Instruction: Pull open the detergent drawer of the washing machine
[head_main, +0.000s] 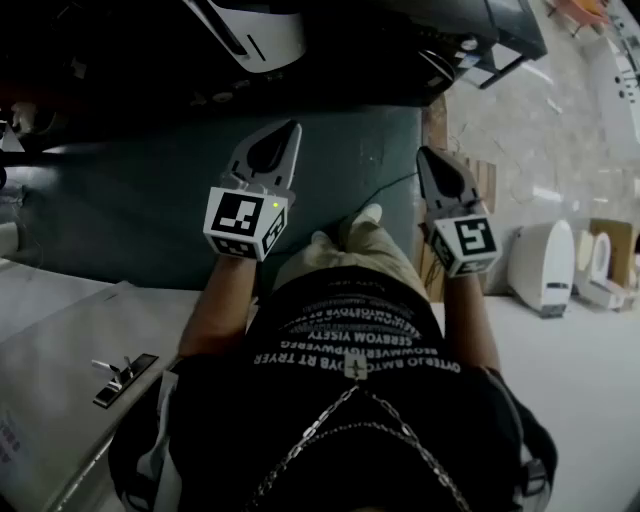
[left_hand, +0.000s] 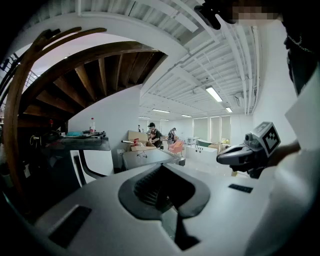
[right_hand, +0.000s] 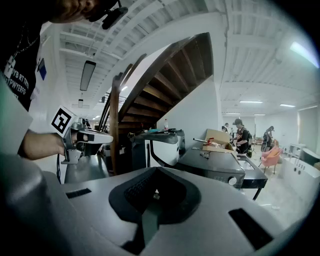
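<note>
I hold both grippers out at chest height, side by side over a dark teal floor. My left gripper (head_main: 289, 130) is shut with nothing in it, and so is my right gripper (head_main: 429, 155). Seen from the other hand, the right gripper (left_hand: 222, 158) and the left gripper (right_hand: 109, 136) hang in mid-air, touching nothing. A grey washing machine (right_hand: 215, 167) with a round knob (right_hand: 233, 181) on its front panel stands some way ahead, right of centre in the right gripper view. I cannot make out its detergent drawer. The same machine (left_hand: 146, 157) shows far off in the left gripper view.
A white appliance with a dark curved door (right_hand: 162, 150) stands left of the washing machine, under a wooden staircase (right_hand: 165, 85). A cardboard box (right_hand: 217, 137) sits behind the machine. People (right_hand: 241, 135) stand far back. White fixtures (head_main: 545, 265) line the right side.
</note>
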